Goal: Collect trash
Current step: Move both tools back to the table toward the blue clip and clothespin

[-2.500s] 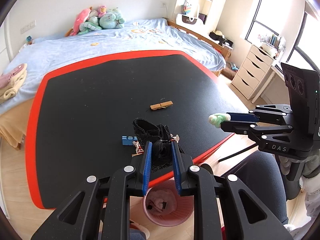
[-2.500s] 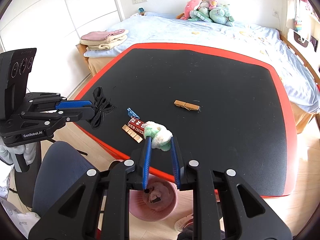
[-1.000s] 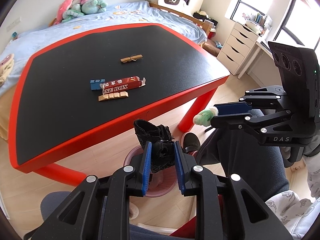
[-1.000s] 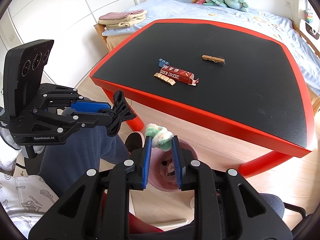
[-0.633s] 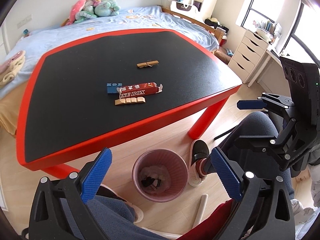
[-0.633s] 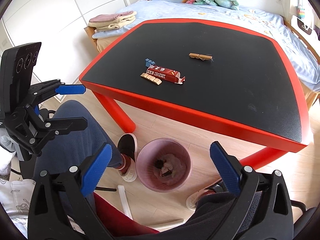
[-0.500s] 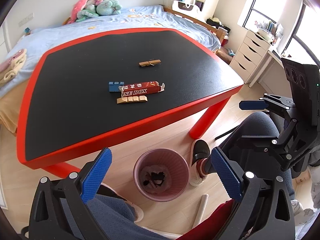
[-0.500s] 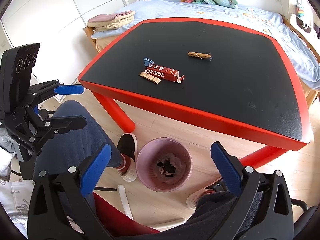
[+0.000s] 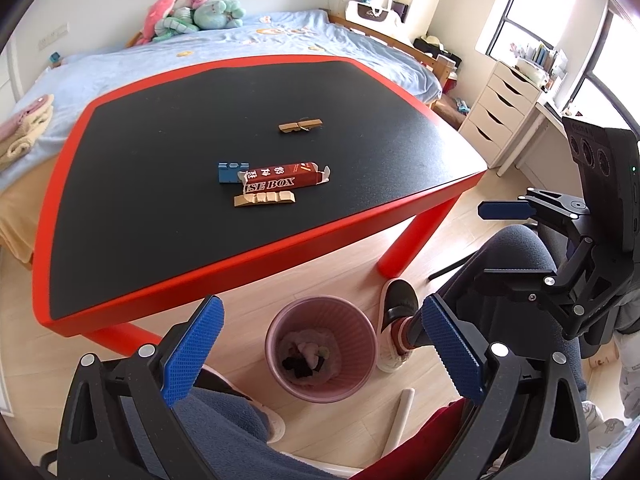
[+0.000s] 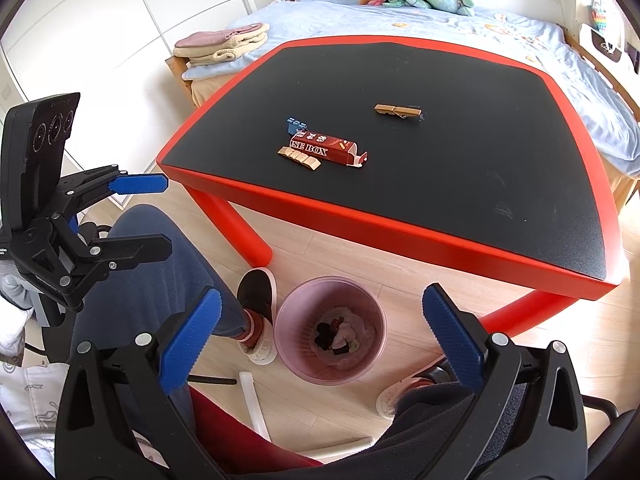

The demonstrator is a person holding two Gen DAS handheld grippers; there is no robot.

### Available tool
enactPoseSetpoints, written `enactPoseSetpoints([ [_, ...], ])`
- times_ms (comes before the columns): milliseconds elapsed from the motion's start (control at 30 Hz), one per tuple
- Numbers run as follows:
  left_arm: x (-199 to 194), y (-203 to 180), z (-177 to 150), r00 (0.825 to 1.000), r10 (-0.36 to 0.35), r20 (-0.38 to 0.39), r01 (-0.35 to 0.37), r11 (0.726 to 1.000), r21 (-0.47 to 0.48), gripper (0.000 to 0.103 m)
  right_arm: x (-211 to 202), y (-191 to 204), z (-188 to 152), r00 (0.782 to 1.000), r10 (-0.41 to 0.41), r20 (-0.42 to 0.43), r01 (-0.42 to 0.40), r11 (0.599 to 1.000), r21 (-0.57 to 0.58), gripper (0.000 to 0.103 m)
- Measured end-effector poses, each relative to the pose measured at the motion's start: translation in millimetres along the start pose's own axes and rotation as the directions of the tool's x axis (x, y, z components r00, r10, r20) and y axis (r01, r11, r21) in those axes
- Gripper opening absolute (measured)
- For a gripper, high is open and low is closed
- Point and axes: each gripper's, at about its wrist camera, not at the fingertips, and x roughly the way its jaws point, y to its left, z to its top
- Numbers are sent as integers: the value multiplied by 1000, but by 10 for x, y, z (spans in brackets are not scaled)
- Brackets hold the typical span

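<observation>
Trash bin, pink ribbed plastic, round [image 9: 322, 346] [image 10: 331, 330]: stands on the pale wood floor just in front of the surface's near edge, beside a person's black shoe [image 9: 398, 296]; holds dark and pale scraps at the bottom.

Surface, black top with red rim and red legs [image 9: 168, 276] [image 10: 400, 236]: largest item, set before a bed with a light blue cover [image 9: 240, 40].

Left hand-held gripper, black frame with blue ribbed pads [image 9: 320, 348]: poised above the bin, jaws spread fully apart, nothing between them.

Right hand-held gripper, same build [image 10: 320, 332]: also above the bin, jaws spread wide, empty.

Dark red cardboard box lettered "BOX" [image 9: 280, 178] [image 10: 324, 150]: lies flat near the middle of the surface, one end flap open.

Tan segmented strip [image 9: 264, 199]: touching the box's near side.

Wooden clothespin [image 9: 300, 125] [image 10: 397, 111]: lies apart, farther back.

Small blue piece [image 9: 232, 171]: just beside the box's end.
</observation>
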Motion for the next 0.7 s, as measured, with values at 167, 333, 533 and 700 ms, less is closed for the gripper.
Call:
enactPoseSetpoints([
  [167,-11,5,21,1000,-1,2,1,1000,0,95,-17,-16,19,1000,-1,5,1,1000,4,99],
  [333,-11,5,21,1000,-1,2,1,1000,0,95,-31,-21,38,1000,-1,8,1,1000,6,99],
  [533,-14,7,27,1000,-2,4,2,1000,1,95,-50,-32,69,1000,-1,12,1,1000,4,99],
  [700,-25,26,86,1000,2,8,-2,1000,-3,95,-57,-51,133,1000,-5,16,5,1000,1,99],
])
